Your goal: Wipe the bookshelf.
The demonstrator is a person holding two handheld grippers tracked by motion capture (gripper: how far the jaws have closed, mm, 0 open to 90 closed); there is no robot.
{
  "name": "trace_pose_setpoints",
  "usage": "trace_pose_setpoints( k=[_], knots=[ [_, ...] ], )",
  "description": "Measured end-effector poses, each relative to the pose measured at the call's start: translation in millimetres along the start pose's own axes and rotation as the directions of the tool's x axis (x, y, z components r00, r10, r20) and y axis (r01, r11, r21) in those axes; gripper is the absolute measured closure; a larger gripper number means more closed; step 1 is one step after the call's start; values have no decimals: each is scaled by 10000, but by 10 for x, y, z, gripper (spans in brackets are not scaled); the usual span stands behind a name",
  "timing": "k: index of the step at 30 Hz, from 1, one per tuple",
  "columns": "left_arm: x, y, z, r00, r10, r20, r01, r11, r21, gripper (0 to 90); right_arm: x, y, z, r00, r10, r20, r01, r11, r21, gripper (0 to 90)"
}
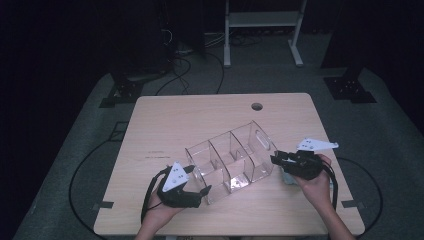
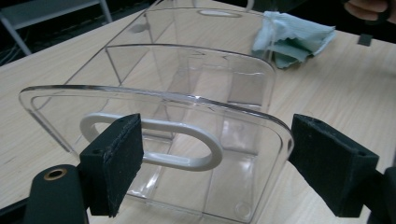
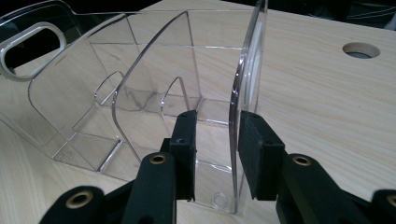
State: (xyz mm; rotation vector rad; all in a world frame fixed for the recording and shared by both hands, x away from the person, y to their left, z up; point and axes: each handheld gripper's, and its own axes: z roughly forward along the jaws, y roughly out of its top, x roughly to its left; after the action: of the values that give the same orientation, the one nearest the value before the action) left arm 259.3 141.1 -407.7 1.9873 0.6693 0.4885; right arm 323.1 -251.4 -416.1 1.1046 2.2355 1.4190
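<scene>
A clear acrylic divided organizer sits slantwise near the middle of the light wooden table, a crumpled pale cloth just beyond its right end. Our left gripper stands wide open at the near-left end wall, pads clear of the plastic. Our right gripper straddles the far-right end wall, jaws narrowed around it; whether the pads press we cannot tell. We judge the slick wall could slip or the organizer skid if only one side bites. Grey carpet, cables and a white frame surround the table in a dark room.
</scene>
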Motion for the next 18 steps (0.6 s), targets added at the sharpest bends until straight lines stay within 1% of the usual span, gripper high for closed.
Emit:
trace_pose_setpoints(
  k=[1, 3, 5, 9, 16, 18],
  knots=[
    [8, 0, 0, 10000, 32, -55, -32, 10000, 2, 190, 4, -1, 3, 10000, -15, -35, 15, 10000, -3, 671],
    [29, 0, -5, 10000, -10, -25, 10, 10000, -14, 204, 11, -2, 4, 10000, -25, -48, 25, 10000, 16, 669],
    [43, 2, -10, 10000, 42, -2, -42, 10000, -17, 234, -1, -4, 4, 9999, 36, -153, -37, 10000, -23, 654],
    [81, 7, -4, 10000, 39, 4, -39, 10000, -41, 296, 13, 0, -5, 9998, 44, -185, -45, 10000, -29, 619],
    [194, 25, 33, 10000, 13, 31, -13, 10000, -77, 398, 25, -5, -40, 9998, -17, -191, 18, 10000, 36, 604],
    [232, 36, 45, 9999, 100, 14, -100, 9999, -30, 438, 28, -8, -45, 9998, -40, -194, 40, 10000, 24, 602]
  ],
)
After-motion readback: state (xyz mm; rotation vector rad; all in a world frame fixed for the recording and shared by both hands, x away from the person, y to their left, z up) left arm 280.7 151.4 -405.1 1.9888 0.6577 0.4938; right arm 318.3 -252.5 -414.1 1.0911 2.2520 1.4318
